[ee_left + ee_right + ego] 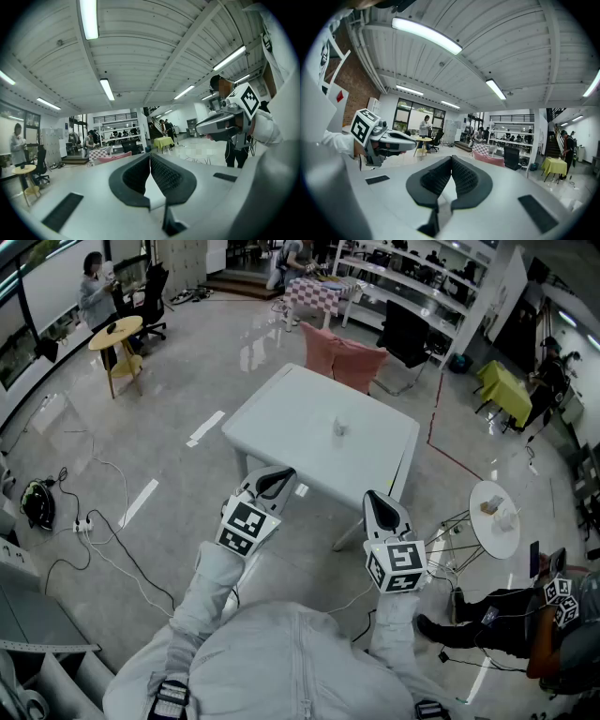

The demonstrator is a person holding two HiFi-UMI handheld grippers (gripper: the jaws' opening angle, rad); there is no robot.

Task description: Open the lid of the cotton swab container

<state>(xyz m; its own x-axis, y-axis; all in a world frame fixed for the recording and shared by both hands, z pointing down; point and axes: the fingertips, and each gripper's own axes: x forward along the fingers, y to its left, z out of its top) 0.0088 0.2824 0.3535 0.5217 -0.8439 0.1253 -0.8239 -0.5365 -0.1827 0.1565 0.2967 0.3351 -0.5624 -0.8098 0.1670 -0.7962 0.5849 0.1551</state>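
Near the table edge (323, 479), left gripper (272, 480) and right gripper (380, 503) hover closed.

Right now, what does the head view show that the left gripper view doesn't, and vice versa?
Head view only: the white square table, a small pale container standing on it, and black cables on the grey floor.
Left gripper view only: the long ceiling strip lights, and the left gripper head-on, its jaws shut with nothing between them.
Both: the right gripper with its black-and-white marker cube, the pink chair and the round yellow side table.
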